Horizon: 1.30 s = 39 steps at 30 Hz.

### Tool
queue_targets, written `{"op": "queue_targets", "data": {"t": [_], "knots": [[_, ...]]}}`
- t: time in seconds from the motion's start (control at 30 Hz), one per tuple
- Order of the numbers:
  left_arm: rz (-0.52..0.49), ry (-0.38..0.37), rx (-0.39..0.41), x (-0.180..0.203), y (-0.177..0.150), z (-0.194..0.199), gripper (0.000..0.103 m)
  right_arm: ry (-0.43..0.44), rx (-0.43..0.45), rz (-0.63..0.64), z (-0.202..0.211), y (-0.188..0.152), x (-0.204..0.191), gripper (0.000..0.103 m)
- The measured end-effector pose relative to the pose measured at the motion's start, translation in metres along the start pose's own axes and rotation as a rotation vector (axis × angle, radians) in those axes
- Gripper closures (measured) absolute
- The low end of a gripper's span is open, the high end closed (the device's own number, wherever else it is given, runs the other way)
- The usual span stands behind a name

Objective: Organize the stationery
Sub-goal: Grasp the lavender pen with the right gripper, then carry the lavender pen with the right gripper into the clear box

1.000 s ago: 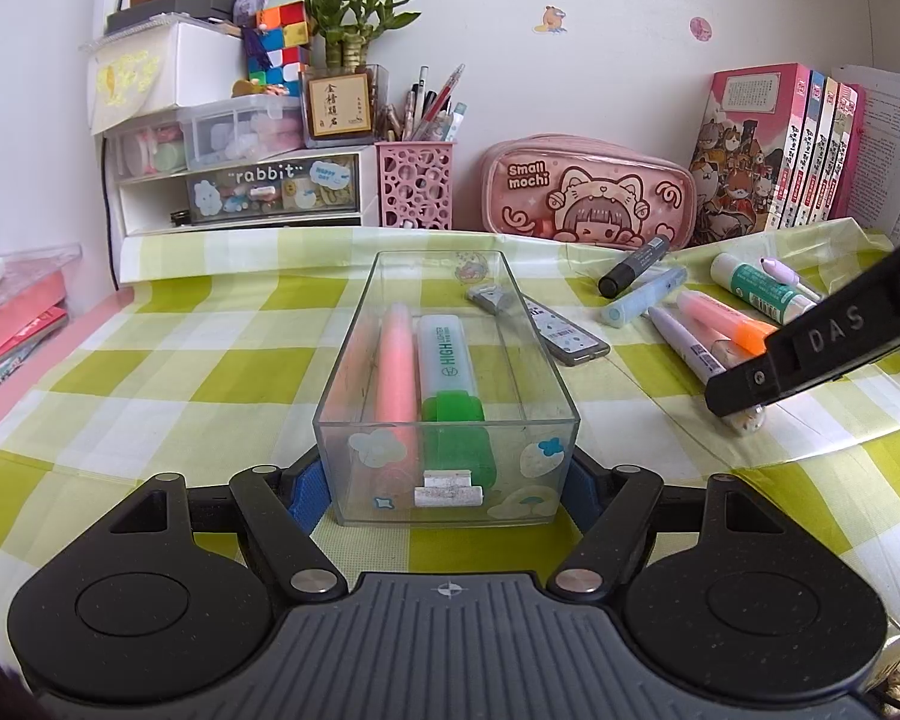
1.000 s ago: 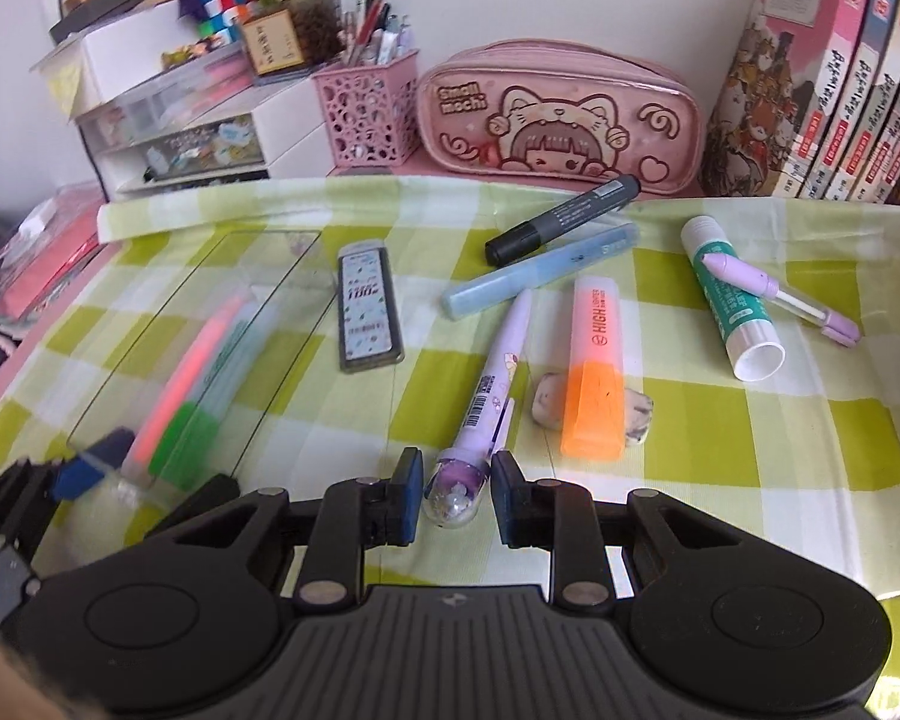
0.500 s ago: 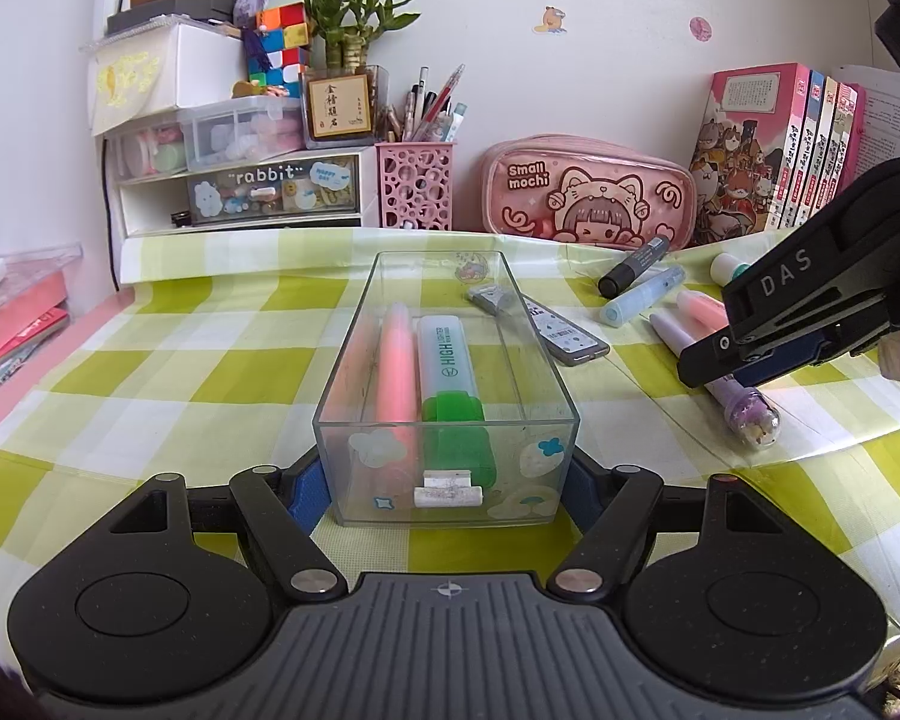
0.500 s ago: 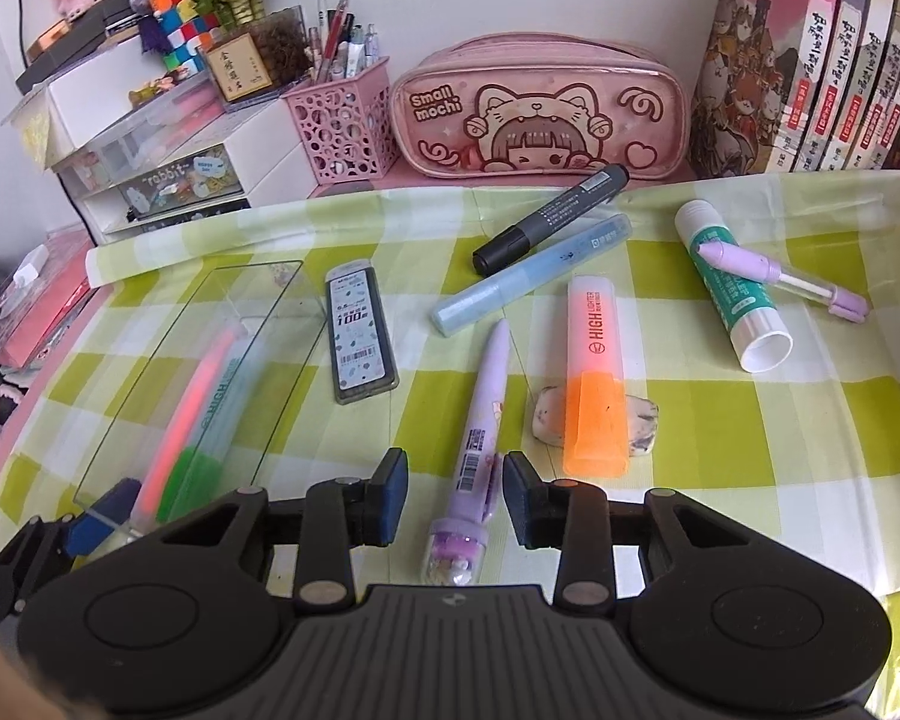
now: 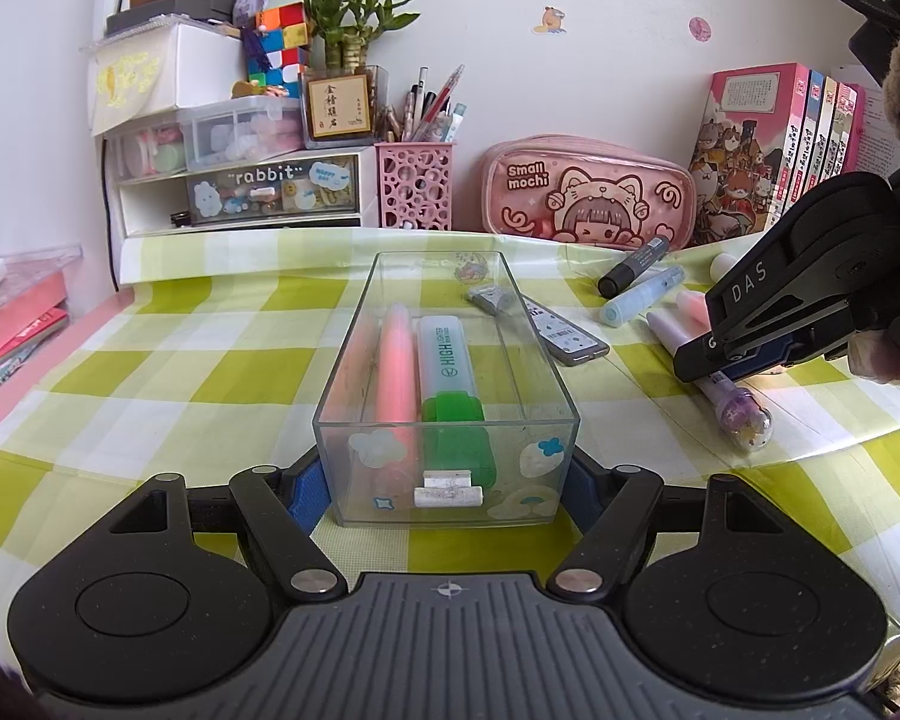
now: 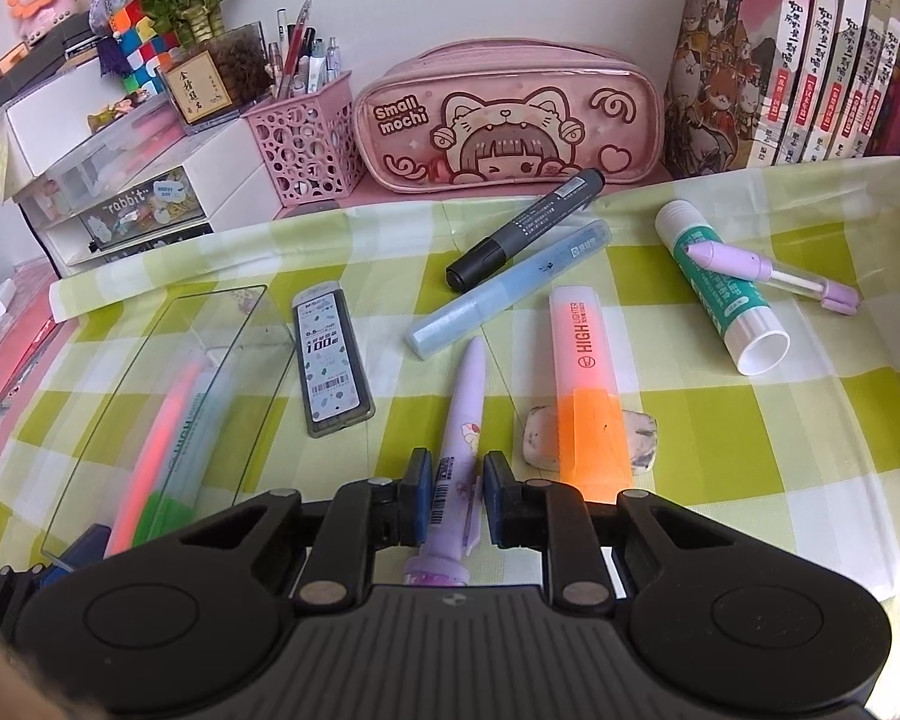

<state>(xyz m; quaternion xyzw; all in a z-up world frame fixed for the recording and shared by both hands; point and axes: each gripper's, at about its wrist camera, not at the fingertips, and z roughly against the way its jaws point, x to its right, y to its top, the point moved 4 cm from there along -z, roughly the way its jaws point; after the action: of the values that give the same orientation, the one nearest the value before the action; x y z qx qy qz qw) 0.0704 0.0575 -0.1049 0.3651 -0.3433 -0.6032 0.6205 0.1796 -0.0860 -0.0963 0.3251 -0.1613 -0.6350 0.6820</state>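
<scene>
We see the right gripper point(image 6: 455, 498) held low over the green-checked tablecloth point(image 6: 750, 438), its blue-padded fingers point(image 6: 419, 495) straddling the barrel of a lilac pen point(image 6: 463, 420) with a narrow gap on either side, so the claw is not pinching it. The pen lies flat between the fingers, its long axis running away from the camera: tapered tip toward the pink pencil case point(image 6: 510, 114), decorated cap end toward the gripper body. In the left wrist view the same gripper point(image 5: 714, 360) reaches in from the right and angles down over the pen point(image 5: 720, 387). Our left gripper point(image 5: 444, 489) sits level at the table edge, spread wide around the near end of the clear plastic box point(image 5: 450, 498), pads close against its side walls; we cannot tell whether they press it. Inside the box a pink pen point(image 5: 396, 372) and a green highlighter point(image 5: 450, 396) lie side by side, lengthwise. Just right of the lilac pen lies an orange highlighter point(image 6: 588, 396), resting across an eraser point(image 6: 588, 438); to its left, a lead refill case point(image 6: 330, 360).
</scene>
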Motion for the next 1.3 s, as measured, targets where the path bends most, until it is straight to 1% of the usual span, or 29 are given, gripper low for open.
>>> {"op": "queue_targets", "data": {"t": [0.17,0.33,0.5,0.67,0.83,1.03,1.2,1.3], "knots": [[0.000,0.000,0.000,0.000,0.000,0.000,0.030,0.045,0.020,-0.052,0.011,0.002,0.001,0.081],[0.000,-0.001,0.000,0.000,0.000,0.000,0.030,0.122,0.047,-0.083,0.025,0.007,-0.010,0.081],[0.000,0.000,0.000,0.000,0.000,0.000,0.030,0.185,0.076,-0.093,0.039,0.013,-0.023,0.081],[0.000,0.000,0.001,0.000,0.000,0.000,0.030,0.255,0.109,-0.074,0.058,0.019,-0.038,0.081],[0.000,0.000,0.000,0.000,0.000,0.000,0.030,0.331,0.082,-0.060,0.055,0.019,-0.059,0.081],[0.000,0.000,0.001,0.000,0.000,0.000,0.030,0.351,0.023,-0.074,0.034,0.015,-0.071,0.081],[0.000,0.000,0.001,0.000,0.000,0.000,0.030,0.342,-0.011,-0.078,0.019,0.012,-0.072,0.081],[0.000,0.000,0.001,0.000,0.000,0.000,0.030,0.320,-0.017,-0.074,0.014,0.011,-0.073,0.081]]}}
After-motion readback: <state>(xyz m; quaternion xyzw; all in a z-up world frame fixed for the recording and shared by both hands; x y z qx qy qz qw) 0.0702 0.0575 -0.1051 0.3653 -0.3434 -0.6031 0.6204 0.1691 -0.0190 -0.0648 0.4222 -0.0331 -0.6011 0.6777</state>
